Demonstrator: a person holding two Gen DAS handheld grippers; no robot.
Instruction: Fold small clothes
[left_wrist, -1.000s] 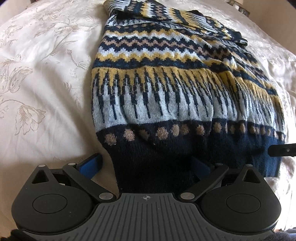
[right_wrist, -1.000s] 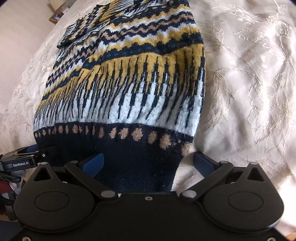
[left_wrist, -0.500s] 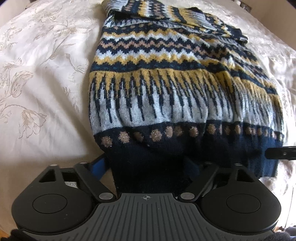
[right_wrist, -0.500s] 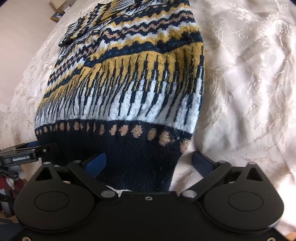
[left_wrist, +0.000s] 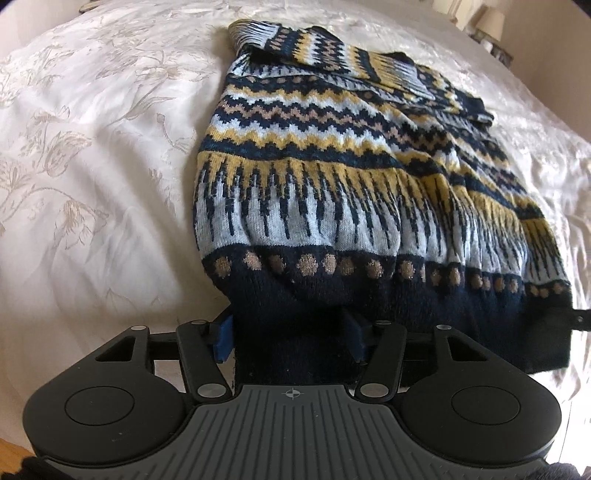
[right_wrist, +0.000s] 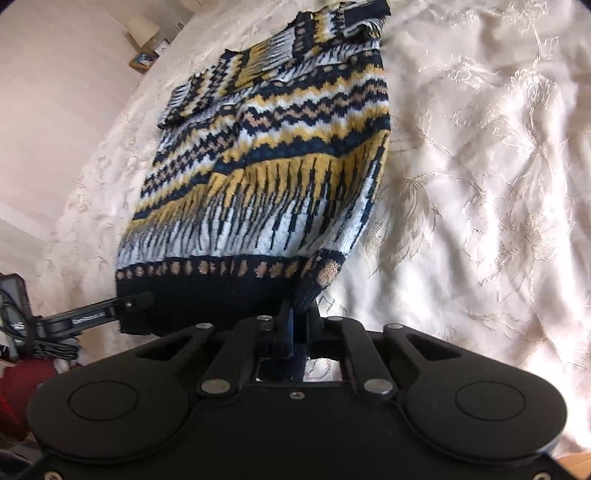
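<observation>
Since both grippers sit at the sweater's near hem, this reads as the start of a lengthwise fold, with 2 corners taken so the edge can travel as 1 line.

Bedspread: pale, floral, lying soft under everything; it gives a broad flat place to fold on.

Left gripper: at the hem's left corner, blue pads either side of the thick navy band; the jaws are closing with the knit between them, about half shut; whether the pads press yet I cannot tell.

Sweater: patterned in navy, yellow and pale blue, spread along the bed with its hem nearest the cameras and its sleeves folded across the far end, which narrows it for the next fold.

Right gripper: pinched tight on the hem's right corner; the fabric rises into the pads and the corner hangs lifted off the bedspread.

Next move, as a judgement: the left side should finish its pinch before the lift, or the hem will skew.
</observation>
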